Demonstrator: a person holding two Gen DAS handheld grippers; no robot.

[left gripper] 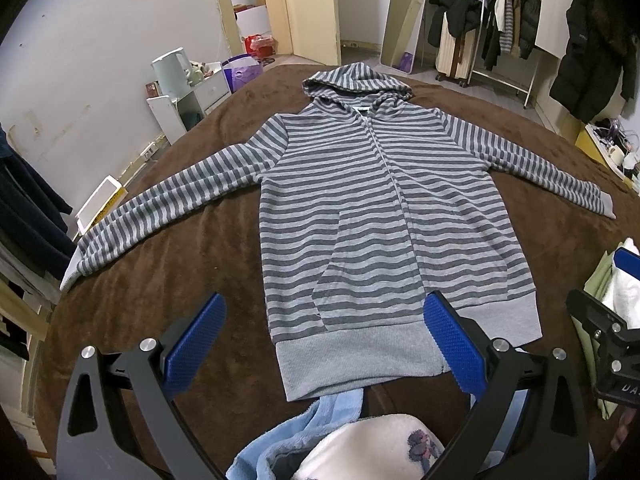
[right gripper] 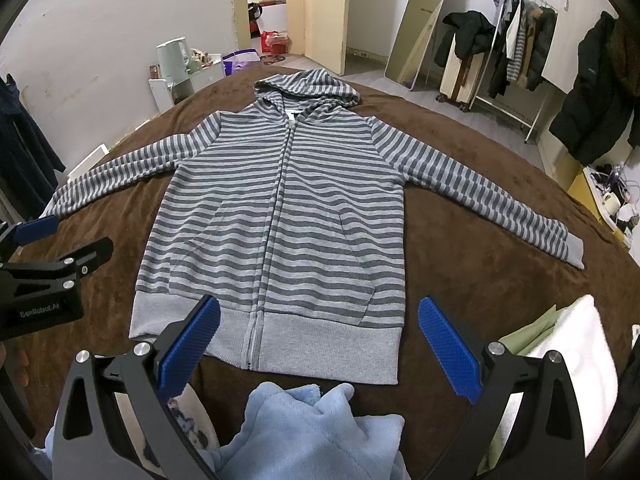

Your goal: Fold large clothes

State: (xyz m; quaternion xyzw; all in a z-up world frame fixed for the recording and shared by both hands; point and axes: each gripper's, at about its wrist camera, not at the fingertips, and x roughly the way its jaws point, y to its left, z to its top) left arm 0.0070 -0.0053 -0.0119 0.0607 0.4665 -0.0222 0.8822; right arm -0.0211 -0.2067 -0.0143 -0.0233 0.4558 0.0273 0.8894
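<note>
Room I worked in: white scuffed walls (left gripper: 100,40), grey floor (right gripper: 460,108), leaning mirror (right gripper: 424,20), clothes rack (right gripper: 520,40) far right, brown bedspread (left gripper: 200,240).

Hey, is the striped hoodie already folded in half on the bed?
No, the striped hoodie lies flat and fully spread on the brown blanket, both sleeves stretched out to the sides and the hood up top.
</note>
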